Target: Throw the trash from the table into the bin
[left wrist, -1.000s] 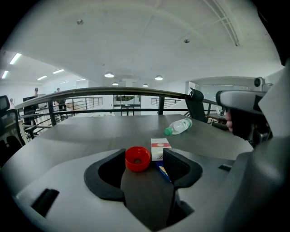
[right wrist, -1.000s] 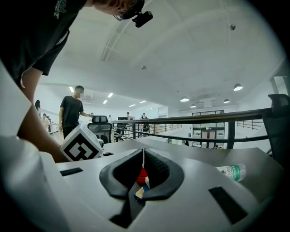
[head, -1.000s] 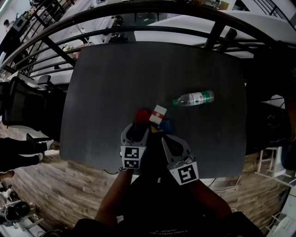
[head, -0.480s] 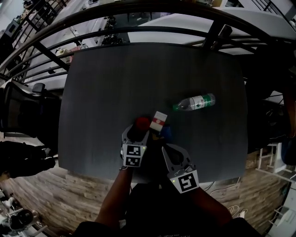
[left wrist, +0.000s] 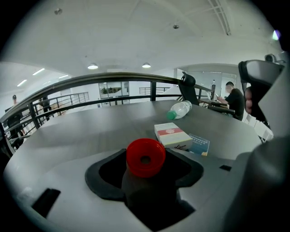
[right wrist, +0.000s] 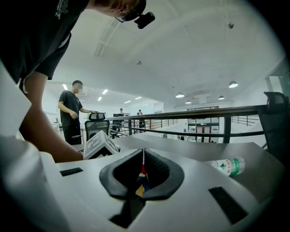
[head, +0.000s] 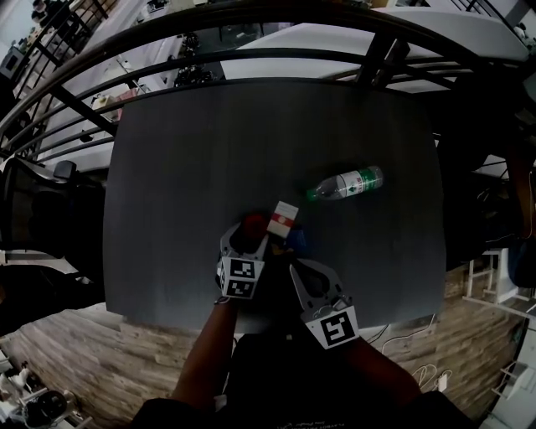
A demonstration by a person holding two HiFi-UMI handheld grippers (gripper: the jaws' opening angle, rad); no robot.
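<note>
This is an open-plan office. A dark curved railing (head: pixel 251 21) runs past the grey bench (head: pixel 193 151). Beyond it are a mesh office chair (right wrist: pixel 96 129) and a person seated at a desk (left wrist: pixel 234 97). Round ceiling lights (left wrist: pixel 92 66) hang overhead, and the floor (head: pixel 92 360) is wood plank.

- The head view looks steeply down from high above the dark grey rectangular worktop (head: pixel 209 151); the clear plastic bottle with a green cap and label (head: pixel 345 183) lies small, right of centre.
- The left gripper view sits low over the worktop, facing across it; the bottle (left wrist: pixel 180 109) lies ahead, slightly right.
- The right gripper view sits equally low, the bottle (right wrist: pixel 225 166) nearer, at its right.
- All three share the bottle and the curved black metal railing (left wrist: pixel 118 77) beyond it.
</note>
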